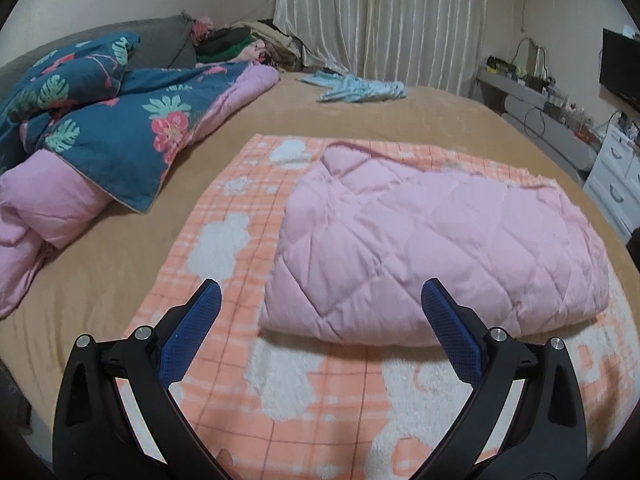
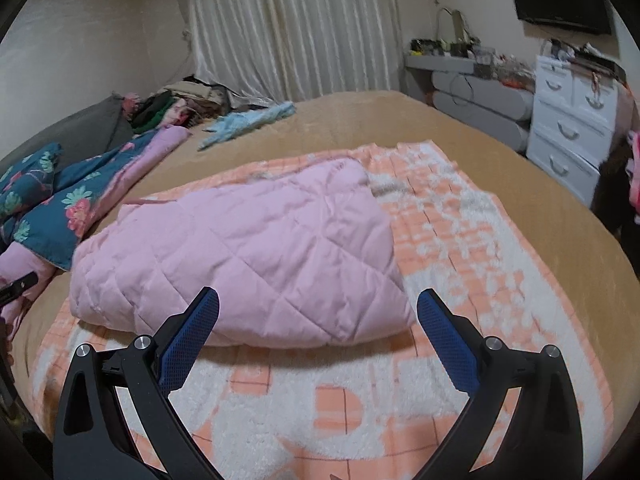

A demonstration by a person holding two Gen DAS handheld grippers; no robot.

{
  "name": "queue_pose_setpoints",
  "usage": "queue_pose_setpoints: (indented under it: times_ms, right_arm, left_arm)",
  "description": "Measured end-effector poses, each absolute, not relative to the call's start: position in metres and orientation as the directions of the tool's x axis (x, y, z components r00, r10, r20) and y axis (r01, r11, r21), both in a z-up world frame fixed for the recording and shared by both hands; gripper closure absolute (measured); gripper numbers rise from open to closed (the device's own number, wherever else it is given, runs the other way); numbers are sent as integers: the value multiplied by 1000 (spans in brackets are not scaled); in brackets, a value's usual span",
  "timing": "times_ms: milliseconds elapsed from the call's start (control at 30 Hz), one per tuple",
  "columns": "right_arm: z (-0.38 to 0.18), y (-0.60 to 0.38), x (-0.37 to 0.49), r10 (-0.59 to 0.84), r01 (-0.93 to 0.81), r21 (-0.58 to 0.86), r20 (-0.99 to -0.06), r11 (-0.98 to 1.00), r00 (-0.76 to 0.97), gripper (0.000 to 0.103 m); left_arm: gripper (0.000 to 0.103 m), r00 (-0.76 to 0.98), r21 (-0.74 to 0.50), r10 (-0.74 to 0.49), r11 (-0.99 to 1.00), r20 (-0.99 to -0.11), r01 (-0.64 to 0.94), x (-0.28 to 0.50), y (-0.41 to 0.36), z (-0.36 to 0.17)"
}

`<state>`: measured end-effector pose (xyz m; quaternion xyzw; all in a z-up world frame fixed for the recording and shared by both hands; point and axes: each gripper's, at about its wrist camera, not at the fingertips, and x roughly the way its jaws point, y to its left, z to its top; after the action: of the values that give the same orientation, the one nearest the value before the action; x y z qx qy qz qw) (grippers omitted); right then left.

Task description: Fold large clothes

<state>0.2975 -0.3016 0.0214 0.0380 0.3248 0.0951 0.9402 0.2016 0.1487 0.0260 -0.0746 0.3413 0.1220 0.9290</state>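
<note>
While both pairs of blue-padded fingers stand spread wide and grip nothing, the folded pink quilted garment (image 1: 432, 248) (image 2: 240, 256) lies ahead of them on the orange-and-white checked fleece blanket (image 1: 224, 248) (image 2: 460, 248), which is spread over the tan bed (image 1: 120, 248) (image 2: 520, 168). Seen from the left gripper (image 1: 320, 300), its near folded edge sits just beyond the fingertips, reaching from between them past the right finger (image 1: 448, 328). Seen from the right gripper (image 2: 318, 300), the bundle's near right corner lies between the fingers, the rest stretching leftward past the left finger (image 2: 188, 336). A crumpled teal floral duvet with pink lining (image 1: 100, 128) (image 2: 52, 208) lies well apart on the left.
</note>
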Motion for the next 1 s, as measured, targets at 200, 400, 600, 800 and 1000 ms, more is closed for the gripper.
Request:
queue_pose_setpoints:
  times_ms: [200,400,600,800,1000]
  right_arm:
    - [-4,-308,305,195,-81,202,-647,976,737,4]
    - [-29,-315,321,223,-22,288,-688,957,691,4]
    - [-58,-317,336,251,45,363,-723,931,644,4]
    - [-70,-310,346,274,59,395,-730,917,626,4]
    - [-74,-304,356,293,65,422,-724,904,625,4]
  left_arm:
    - [9,702,-54,161,961,-694,-273,209,139,2]
    - [9,659,-115,104,953,-745,-281,222,140,-26]
    - [9,636,-274,-3,904,-772,-328,236,160,-47]
    - [9,656,-520,-159,753,-738,-402,249,191,-64]
    - [9,679,-642,-213,602,-702,-475,269,210,-78]
